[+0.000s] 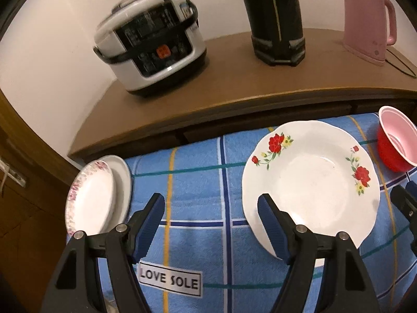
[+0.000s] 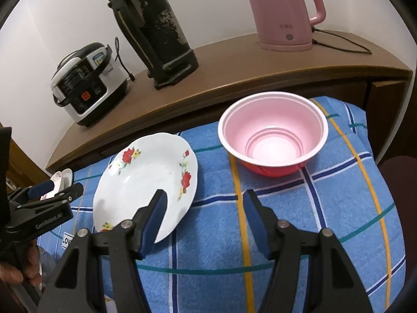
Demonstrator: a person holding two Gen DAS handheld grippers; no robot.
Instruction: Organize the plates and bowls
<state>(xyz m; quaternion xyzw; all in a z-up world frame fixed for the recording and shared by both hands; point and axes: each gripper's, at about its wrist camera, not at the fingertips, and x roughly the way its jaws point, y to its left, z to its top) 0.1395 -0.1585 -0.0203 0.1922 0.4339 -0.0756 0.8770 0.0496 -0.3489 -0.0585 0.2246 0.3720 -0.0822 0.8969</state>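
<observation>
A white plate with red flowers (image 1: 310, 180) lies on the blue checked cloth (image 1: 198, 172); it also shows in the right wrist view (image 2: 146, 180). A red bowl with a pink inside (image 2: 272, 133) stands to its right, also at the right edge of the left wrist view (image 1: 396, 140). Two stacked white plates with pink rim patterns (image 1: 96, 195) sit at the cloth's left edge. My left gripper (image 1: 211, 214) is open and empty above the cloth, left of the flowered plate. My right gripper (image 2: 206, 208) is open and empty, between plate and bowl.
A brown counter (image 1: 234, 78) behind holds a rice cooker (image 1: 151, 44), a black thermos (image 1: 273, 18) and a pink kettle (image 1: 365, 18) with a cord. A "LOVE SOLE" label (image 1: 169, 279) is on the cloth. A wooden cabinet stands at the left.
</observation>
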